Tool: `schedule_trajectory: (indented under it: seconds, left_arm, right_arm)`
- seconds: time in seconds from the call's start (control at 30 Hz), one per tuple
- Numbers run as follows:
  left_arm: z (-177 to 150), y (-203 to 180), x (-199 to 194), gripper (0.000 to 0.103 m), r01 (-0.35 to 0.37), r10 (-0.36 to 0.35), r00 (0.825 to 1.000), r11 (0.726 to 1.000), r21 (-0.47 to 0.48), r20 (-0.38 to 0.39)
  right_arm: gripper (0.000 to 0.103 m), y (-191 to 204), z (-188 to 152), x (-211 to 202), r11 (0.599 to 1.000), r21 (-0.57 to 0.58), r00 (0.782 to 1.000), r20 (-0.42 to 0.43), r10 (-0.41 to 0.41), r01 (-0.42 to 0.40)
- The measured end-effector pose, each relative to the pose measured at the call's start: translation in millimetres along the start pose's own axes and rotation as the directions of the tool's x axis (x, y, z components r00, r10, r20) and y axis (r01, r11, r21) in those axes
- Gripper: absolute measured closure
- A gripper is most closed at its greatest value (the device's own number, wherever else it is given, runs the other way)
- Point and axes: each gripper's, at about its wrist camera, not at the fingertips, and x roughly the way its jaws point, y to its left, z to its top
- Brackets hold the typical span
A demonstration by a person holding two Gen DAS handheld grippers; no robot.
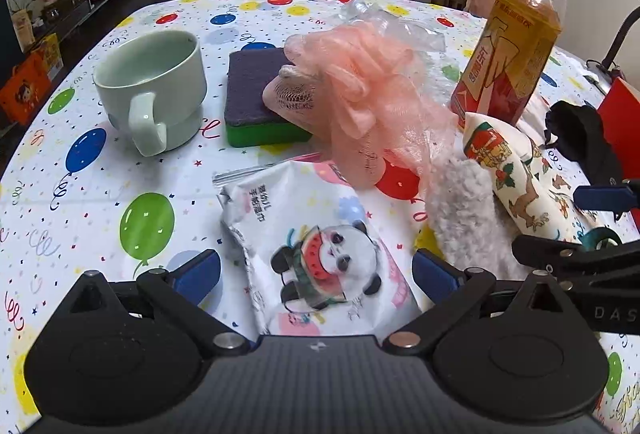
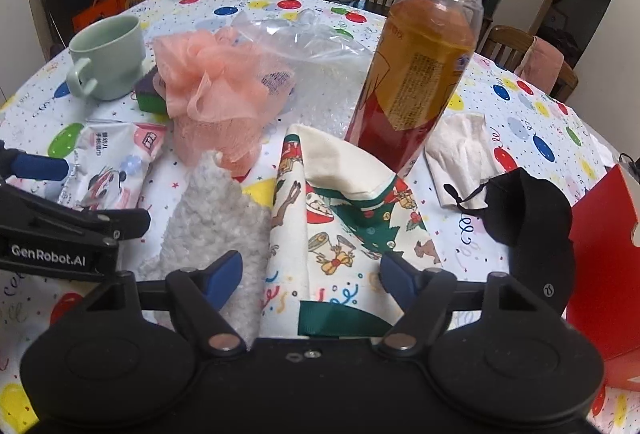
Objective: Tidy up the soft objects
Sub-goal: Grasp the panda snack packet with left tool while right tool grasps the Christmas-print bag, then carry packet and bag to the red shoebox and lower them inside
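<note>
My left gripper (image 1: 318,274) is open and straddles a wet-wipes pack (image 1: 320,234) with a panda print, lying flat on the balloon tablecloth (image 1: 80,193); the pads do not touch it. My right gripper (image 2: 312,276) is open over a Christmas-print cloth (image 2: 340,201), whose fold lies between the fingers. A fluffy white cloth (image 2: 216,209) lies just left of it. Behind them a pink mesh bath pouf (image 1: 360,81) rests partly on a purple-and-green sponge (image 1: 256,93).
A pale green mug (image 1: 152,81) stands at the left. A tall tea bottle (image 2: 416,73) stands right behind the Christmas cloth. A clear plastic bag (image 2: 304,45), a crumpled tissue (image 2: 460,149), a black cap (image 2: 532,218) and a red box (image 2: 600,274) sit around it.
</note>
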Motion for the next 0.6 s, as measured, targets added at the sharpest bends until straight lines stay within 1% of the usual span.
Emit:
schedule_trajectory:
  seconds: [0.03, 0.1, 0.13, 0.2, 0.23, 0.33, 0.37, 0.4, 0.43, 0.5, 0.53, 0.6]
  left_arm:
    - [0.8, 1.5, 1.6, 0.001, 0.004, -0.004, 1.000, 1.000, -0.006, -0.003]
    - [2.0, 4.9, 5.4, 0.001, 0.017, -0.017, 1.000, 1.000, -0.017, -0.015]
    - [1.8, 6.0, 6.7, 0.001, 0.014, -0.014, 1.000, 1.000, -0.020, -0.017]
    - [1.3, 7.9, 8.3, 0.005, 0.017, -0.018, 1.000, 1.000, -0.024, -0.021]
    - [1.3, 8.5, 8.6, 0.008, 0.026, -0.027, 0.999, 0.999, -0.028, -0.022]
    - [1.7, 7.7, 7.7, 0.013, 0.037, -0.037, 0.999, 0.999, -0.030, -0.018]
    - [1.6, 7.2, 6.9, 0.020, 0.036, -0.037, 0.999, 0.999, -0.028, -0.016]
    - [1.4, 7.1, 5.7, 0.024, 0.035, -0.035, 0.999, 0.999, -0.028, -0.014]
    - [1.3, 7.5, 4.8, 0.024, 0.041, -0.042, 0.999, 0.999, -0.029, -0.012]
    - [0.9, 8.7, 3.6, 0.027, 0.046, -0.046, 0.999, 0.998, -0.031, -0.009]
    - [0.5, 9.2, 3.0, 0.029, 0.042, -0.042, 0.999, 0.999, -0.033, -0.008]
    - [0.0, 10.6, 1.6, 0.031, 0.040, -0.041, 0.999, 0.998, -0.039, -0.003]
  right_arm:
    - [0.034, -0.5, 0.0, 0.7, 1.000, 0.004, 1.000, -0.004, -0.003, 0.003]
    - [0.041, -1.3, 0.2, 0.6, 1.000, 0.009, 1.000, -0.011, -0.012, 0.012]
    - [0.042, -1.3, -0.1, 0.2, 1.000, 0.008, 1.000, -0.013, -0.016, 0.017]
    - [0.048, -1.9, -0.1, 0.8, 1.000, 0.006, 0.999, -0.019, -0.027, 0.027]
    - [0.049, -2.3, -0.1, 0.4, 1.000, 0.007, 0.999, -0.022, -0.026, 0.026]
    - [0.059, -4.1, 0.7, -3.5, 1.000, 0.017, 1.000, -0.019, -0.019, 0.019]
    - [0.063, -4.9, 1.2, -5.0, 1.000, 0.020, 1.000, -0.018, -0.015, 0.016]
    - [0.068, -5.6, 1.6, -6.7, 1.000, 0.021, 1.000, -0.018, -0.014, 0.014]
    - [0.070, -6.2, 1.6, -8.7, 1.000, 0.020, 1.000, -0.017, -0.013, 0.014]
    - [0.083, -10.2, 1.6, -14.2, 1.000, 0.028, 1.000, -0.008, -0.009, 0.009]
    - [0.087, -12.9, 1.8, -17.5, 0.999, 0.032, 1.000, -0.003, -0.005, 0.005]
    - [0.090, -18.6, 1.9, -24.4, 0.999, 0.037, 1.000, 0.011, -0.014, 0.013]
